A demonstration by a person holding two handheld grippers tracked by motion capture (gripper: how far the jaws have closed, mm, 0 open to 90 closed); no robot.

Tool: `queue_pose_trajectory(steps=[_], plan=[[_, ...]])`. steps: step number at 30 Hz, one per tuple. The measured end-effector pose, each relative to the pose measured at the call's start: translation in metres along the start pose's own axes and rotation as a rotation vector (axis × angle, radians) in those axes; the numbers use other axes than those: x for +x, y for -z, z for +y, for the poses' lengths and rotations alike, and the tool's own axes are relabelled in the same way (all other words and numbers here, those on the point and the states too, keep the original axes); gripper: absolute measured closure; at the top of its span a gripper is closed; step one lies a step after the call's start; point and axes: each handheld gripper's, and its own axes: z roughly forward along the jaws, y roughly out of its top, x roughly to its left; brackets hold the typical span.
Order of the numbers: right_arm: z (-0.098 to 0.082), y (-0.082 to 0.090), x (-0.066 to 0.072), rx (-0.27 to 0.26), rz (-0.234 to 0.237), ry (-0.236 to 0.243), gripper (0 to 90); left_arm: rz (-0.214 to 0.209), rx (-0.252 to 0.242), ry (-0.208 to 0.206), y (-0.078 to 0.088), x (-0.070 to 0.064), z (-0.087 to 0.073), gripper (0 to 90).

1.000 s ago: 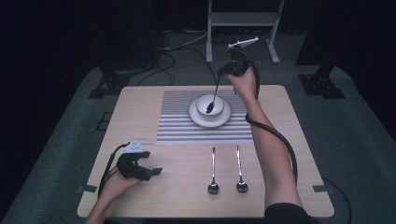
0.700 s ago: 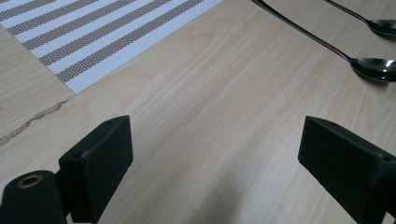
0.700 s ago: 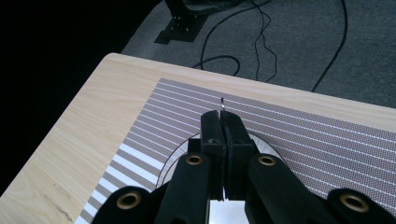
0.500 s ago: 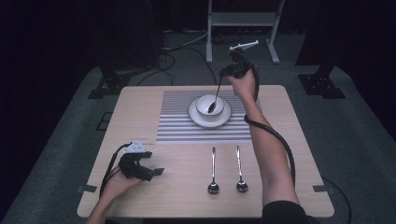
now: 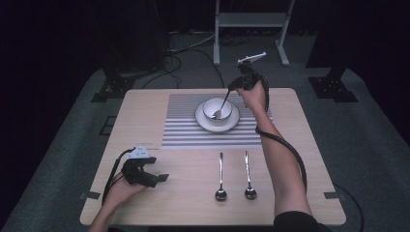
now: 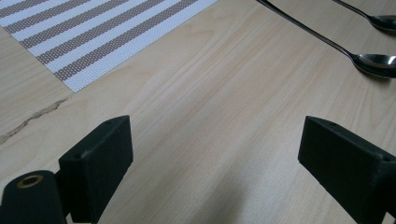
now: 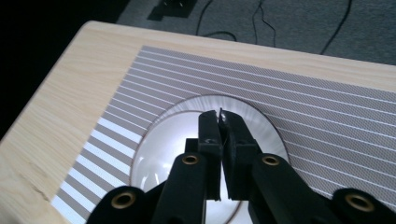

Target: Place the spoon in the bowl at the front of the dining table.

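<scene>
We grip the handle of a spoon [image 5: 222,107] with our right gripper [image 5: 235,87], jaws clamped nearly shut on it, its head lying in the white bowl [image 5: 217,115] on the striped placemat [image 5: 183,125]. Our left gripper [image 5: 155,178] rests near the table's [image 5: 145,106] front left, jaws wide and holding nothing. Two spare spoons [image 5: 221,176] lie between us and the placemat.

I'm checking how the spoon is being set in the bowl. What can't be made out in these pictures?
- Right gripper view: the thin metal spoon is hidden by the right gripper and its black fingers.
- High view: whether the spoon bowl touches the white round bowl is too small to tell.
- Left gripper view: both steel spoons on the table are cut off by the edge.
</scene>
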Motion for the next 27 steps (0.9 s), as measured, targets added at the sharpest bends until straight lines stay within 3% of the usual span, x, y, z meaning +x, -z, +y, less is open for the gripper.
queue_pose_trajectory(steps=[13, 27], plan=[[-0.010, 0.002, -0.006, 0.111, -0.038, 0.048, 70.8, 0.009, -0.003, -0.003, 0.000, 0.000, 0.001, 9.0], [-0.022, 0.005, -0.018, 0.157, -0.034, 0.039, 64.7, 0.017, 0.001, -0.002, -0.001, 0.000, 0.001, 9.0]])
